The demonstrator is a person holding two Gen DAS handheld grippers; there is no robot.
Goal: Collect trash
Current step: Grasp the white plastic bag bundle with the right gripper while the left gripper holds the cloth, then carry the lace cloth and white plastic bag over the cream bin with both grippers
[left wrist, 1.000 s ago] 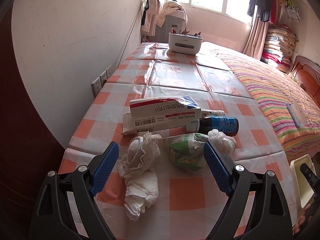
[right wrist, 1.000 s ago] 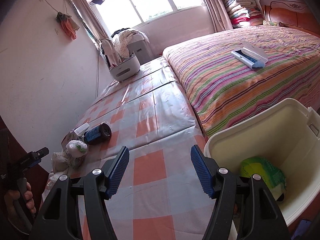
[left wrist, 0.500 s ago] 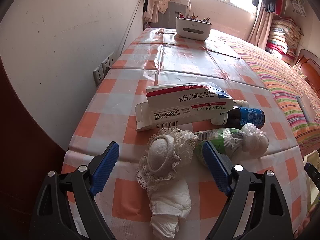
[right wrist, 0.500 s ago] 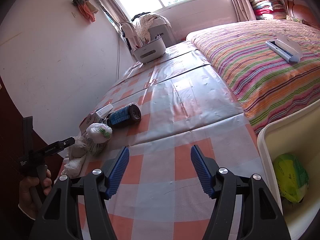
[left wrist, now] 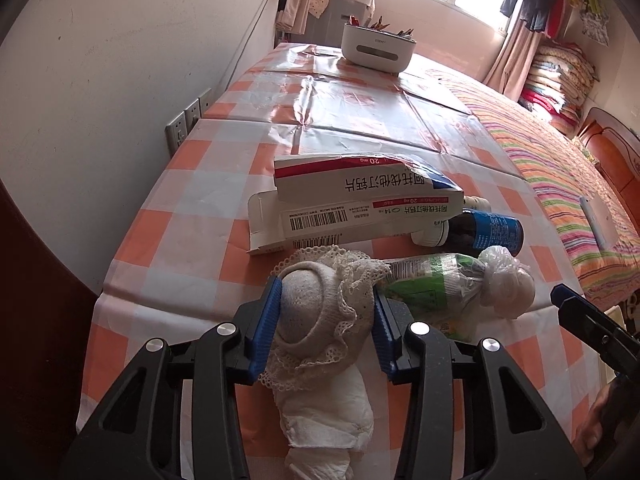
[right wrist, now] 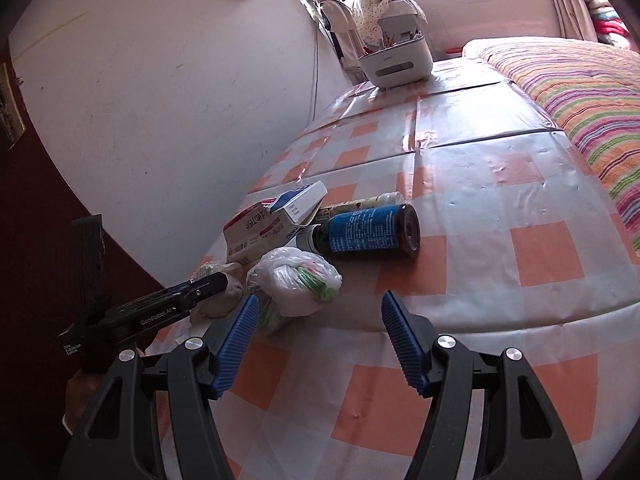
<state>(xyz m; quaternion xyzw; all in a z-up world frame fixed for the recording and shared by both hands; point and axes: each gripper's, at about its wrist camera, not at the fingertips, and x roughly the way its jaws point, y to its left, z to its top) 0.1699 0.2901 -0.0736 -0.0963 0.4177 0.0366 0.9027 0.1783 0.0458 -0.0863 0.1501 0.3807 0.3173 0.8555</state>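
**Left gripper clamps the lacy bundle, right one swings over to the pile**

Left wrist view first. The left gripper (left wrist: 326, 316) has just been closing, and its ribbed blue pads (left wrist: 268, 320) now press both sides of the lace-trimmed cloth bundle (left wrist: 320, 320), a soft grey dome with a frilly crocheted edge and crumpled white tissue trailing toward 6 o'clock. A second ago the jaws stood wide, with the bundle loose on the table between them. At 2 o'clock from the bundle lies a knotted, crinkly plastic bag (left wrist: 452, 284) with green packaging inside. Behind both, at 12 o'clock, sit flattened white-and-red medicine boxes (left wrist: 352, 208) of thin card, and at 1 o'clock a dark glass bottle (left wrist: 484, 232) with a blue label lies on its side. Everything rests on the glossy orange-and-white checked tablecloth (left wrist: 208, 216). The right gripper's black tip pokes in at 3 o'clock, which it didn't before.

Right wrist view. The right gripper (right wrist: 316, 336) is empty, jaws parted, hovering above the tablecloth. Its left pad is just beside the plastic bag. The bottle is at 12 o'clock, the boxes at 11. A second ago this camera showed a cream bin with green trash in it; now the bin is out of frame and the pile is close.
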